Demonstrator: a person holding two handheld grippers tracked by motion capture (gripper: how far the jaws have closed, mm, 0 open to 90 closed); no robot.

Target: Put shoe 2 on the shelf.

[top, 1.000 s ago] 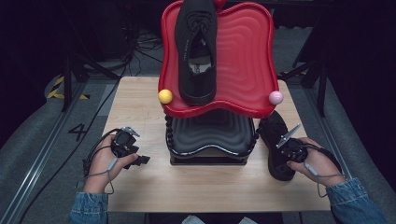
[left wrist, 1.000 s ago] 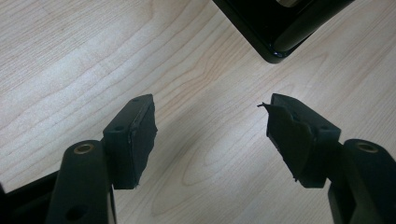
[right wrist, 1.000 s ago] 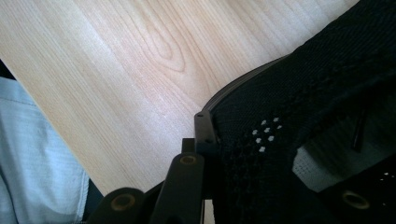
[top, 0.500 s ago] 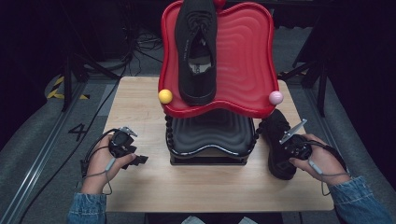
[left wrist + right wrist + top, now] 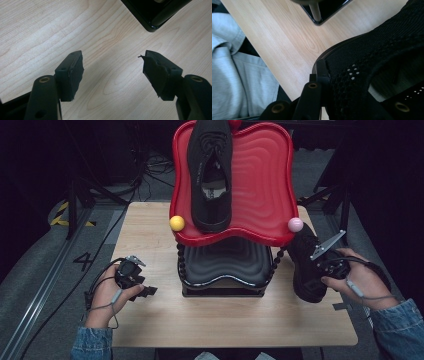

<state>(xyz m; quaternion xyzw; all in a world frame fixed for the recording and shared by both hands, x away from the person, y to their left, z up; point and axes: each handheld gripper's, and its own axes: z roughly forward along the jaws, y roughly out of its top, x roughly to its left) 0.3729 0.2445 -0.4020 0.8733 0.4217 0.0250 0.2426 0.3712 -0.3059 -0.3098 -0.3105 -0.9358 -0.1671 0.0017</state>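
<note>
The right gripper (image 5: 320, 270) is clamped on a black shoe (image 5: 305, 265), its jaws pressed on the knit side wall near the heel; in the right gripper view the near pad sits flat against the shoe's (image 5: 372, 65) outer edge. The shoe is tilted, toe raised toward the red tray (image 5: 260, 185), and sits just right of the black stand (image 5: 222, 265) that carries that tray. Whether its heel touches the tabletop (image 5: 150, 320) cannot be told. A second black shoe (image 5: 211, 170) lies in the tray, on its left half, toe pointing away from the person. A yellow ball (image 5: 176, 223) sits at the tray's front left corner and a pink ball (image 5: 295, 224) at its front right corner, just above the held shoe. The left gripper (image 5: 134, 281) rests in the hand well left of the stand, its jaws standing wide apart with nothing between them; the left gripper view shows bare wood under them and a corner of the stand (image 5: 150, 15) beyond
</note>
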